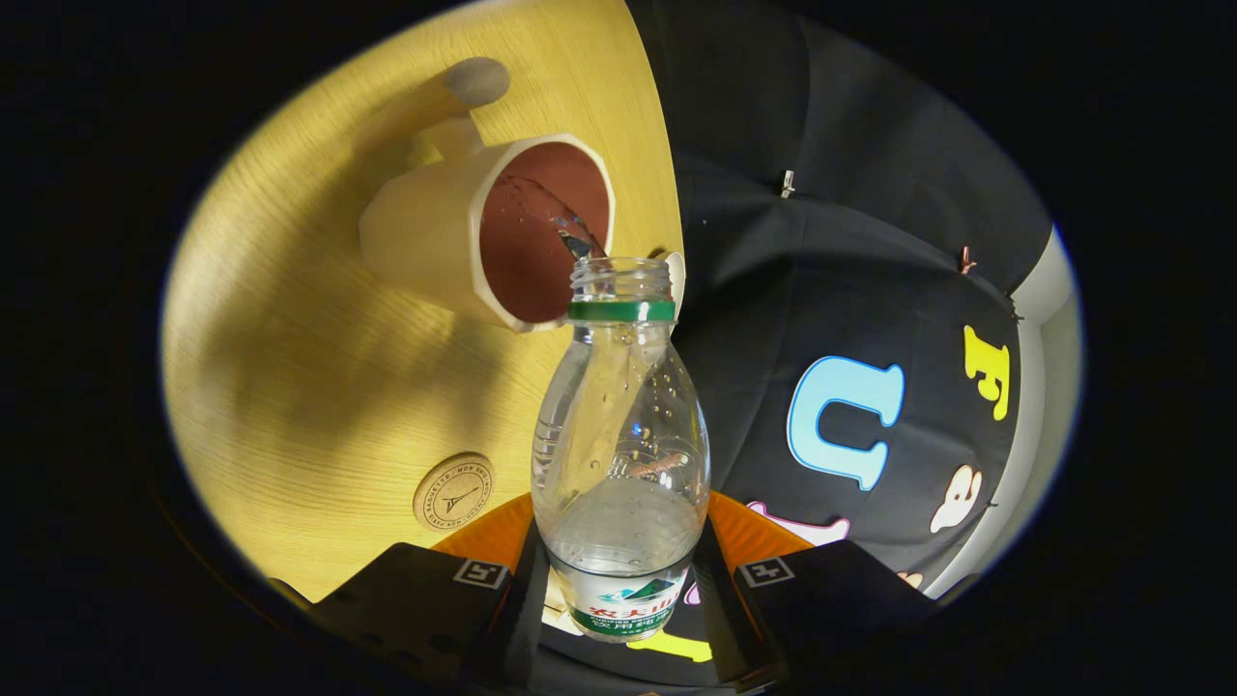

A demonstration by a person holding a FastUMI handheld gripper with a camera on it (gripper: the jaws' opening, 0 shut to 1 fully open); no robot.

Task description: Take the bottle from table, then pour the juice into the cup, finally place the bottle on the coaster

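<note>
A clear plastic bottle [618,454] with a green neck ring and no cap is held between my fingers, and my gripper [618,604] is shut on its labelled lower body. The bottle is tipped forward, its open mouth at the rim of a cream cup [483,232] with a reddish-brown inside. A thin stream of clear liquid runs from the mouth into the cup. Some liquid sits in the bottle's body. A round wooden coaster [454,492] lies on the yellow table [290,338], just ahead of my left finger.
The whole view is rolled sideways, so the table's edge runs lengthwise past the cup. Beyond that edge hangs the booth's black cloth wall [821,290]. The cup's handle [454,135] points away from me.
</note>
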